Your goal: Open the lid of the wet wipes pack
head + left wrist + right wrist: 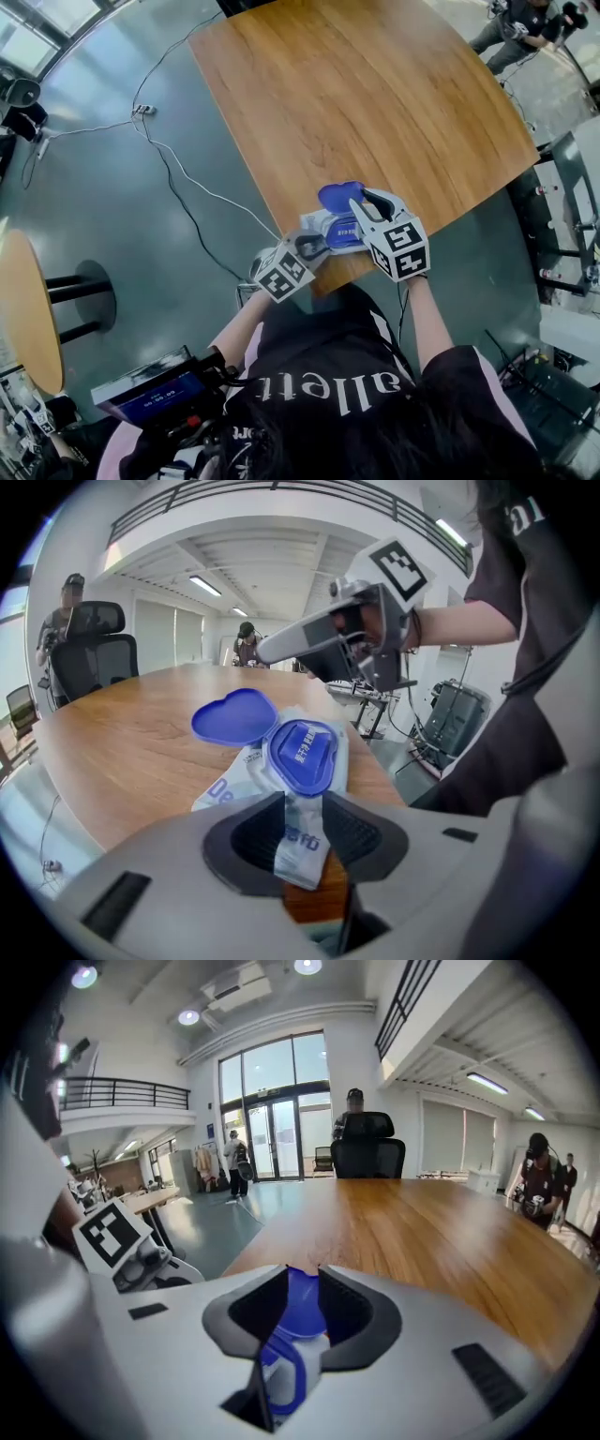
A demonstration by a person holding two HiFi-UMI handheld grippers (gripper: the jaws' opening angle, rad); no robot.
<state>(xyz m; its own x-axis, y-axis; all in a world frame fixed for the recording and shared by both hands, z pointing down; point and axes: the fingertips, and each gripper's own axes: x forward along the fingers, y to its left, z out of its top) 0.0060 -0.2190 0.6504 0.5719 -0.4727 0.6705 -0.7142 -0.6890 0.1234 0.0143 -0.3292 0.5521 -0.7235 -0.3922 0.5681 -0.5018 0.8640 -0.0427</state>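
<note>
Near the wooden table [375, 94] edge the wet wipes pack [234, 780] was laid, blue lid [234, 716] flipped open. Its end was clamped by the left gripper [302, 803]. The right gripper [302, 1274] was held nearly closed above the lid, and a cable [187, 202] was trailed across the floor beside.

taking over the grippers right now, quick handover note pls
Left gripper: jaws shut on the near end of the wipes pack, pinning it at the table edge.
Right gripper: jaws a narrow gap apart, with the lid showing through the gap. The left gripper view shows the tips just above the lid, so a grip can't be confirmed.
Done: lid is flipped back off the opening.
Left: probably only drawing the right gripper clear and letting go of the pack.
</note>
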